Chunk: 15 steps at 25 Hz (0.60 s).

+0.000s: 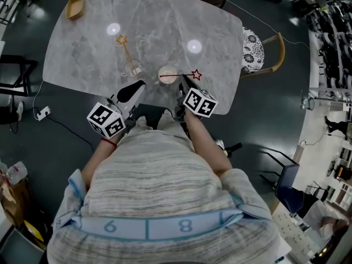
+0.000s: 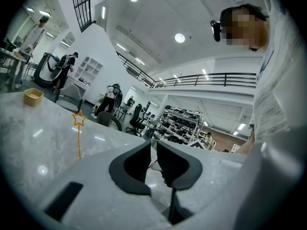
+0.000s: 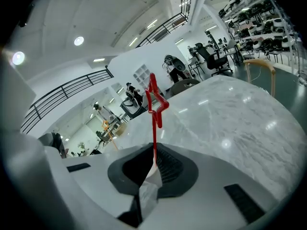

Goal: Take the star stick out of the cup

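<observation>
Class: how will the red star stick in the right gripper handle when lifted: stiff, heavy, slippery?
Probably light: the red star stick is a thin rod. Likely fairly stiff, since it runs straight from the right gripper. Being thin, it may swivel in the jaws.

Red star stick (image 1: pixel 179 75): a thin, straight red rod topped by an open five-point star outline. In the head view it runs across the mouth of the cup (image 1: pixel 168 72), and the star end projects past the cup's right rim. In the right gripper view the rod stands between the jaws of the right claw (image 3: pixel 152 163), which are pressed onto its lower part. Whether its lower end sits inside the cup cannot be determined.

Cup: small, round and cream-coloured. It stands upright on the grey marbled surface (image 1: pixel 165 26), near the front edge.
</observation>
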Each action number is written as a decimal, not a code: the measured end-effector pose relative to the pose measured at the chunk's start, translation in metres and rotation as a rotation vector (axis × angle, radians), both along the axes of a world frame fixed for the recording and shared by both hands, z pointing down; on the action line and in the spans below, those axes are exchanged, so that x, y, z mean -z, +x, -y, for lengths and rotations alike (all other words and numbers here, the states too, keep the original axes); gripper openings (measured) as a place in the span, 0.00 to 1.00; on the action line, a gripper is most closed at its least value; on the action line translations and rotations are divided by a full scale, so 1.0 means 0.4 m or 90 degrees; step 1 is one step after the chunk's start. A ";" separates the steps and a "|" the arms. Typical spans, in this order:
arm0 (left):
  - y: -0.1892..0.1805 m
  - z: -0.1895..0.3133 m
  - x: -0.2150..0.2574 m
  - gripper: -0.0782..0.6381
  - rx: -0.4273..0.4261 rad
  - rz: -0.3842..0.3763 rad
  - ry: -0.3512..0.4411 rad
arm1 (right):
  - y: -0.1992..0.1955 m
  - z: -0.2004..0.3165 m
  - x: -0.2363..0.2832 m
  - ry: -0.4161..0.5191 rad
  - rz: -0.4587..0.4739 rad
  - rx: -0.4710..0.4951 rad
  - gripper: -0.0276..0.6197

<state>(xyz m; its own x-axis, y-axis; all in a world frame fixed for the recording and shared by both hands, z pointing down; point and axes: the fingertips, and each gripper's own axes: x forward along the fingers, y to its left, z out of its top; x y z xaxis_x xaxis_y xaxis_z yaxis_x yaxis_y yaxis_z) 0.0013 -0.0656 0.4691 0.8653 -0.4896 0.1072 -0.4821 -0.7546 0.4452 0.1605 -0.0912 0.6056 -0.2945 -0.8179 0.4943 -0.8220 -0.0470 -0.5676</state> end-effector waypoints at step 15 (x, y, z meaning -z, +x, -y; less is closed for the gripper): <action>0.010 0.009 0.012 0.18 0.013 -0.010 0.010 | 0.029 0.011 0.088 0.042 -0.027 0.030 0.08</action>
<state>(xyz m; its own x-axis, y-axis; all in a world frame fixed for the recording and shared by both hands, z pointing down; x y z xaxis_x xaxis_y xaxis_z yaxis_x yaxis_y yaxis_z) 0.0052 -0.0694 0.4643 0.8569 -0.5082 0.0860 -0.4902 -0.7519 0.4408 0.1720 -0.0958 0.5706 -0.3128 -0.8352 0.4524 -0.8457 0.0281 -0.5330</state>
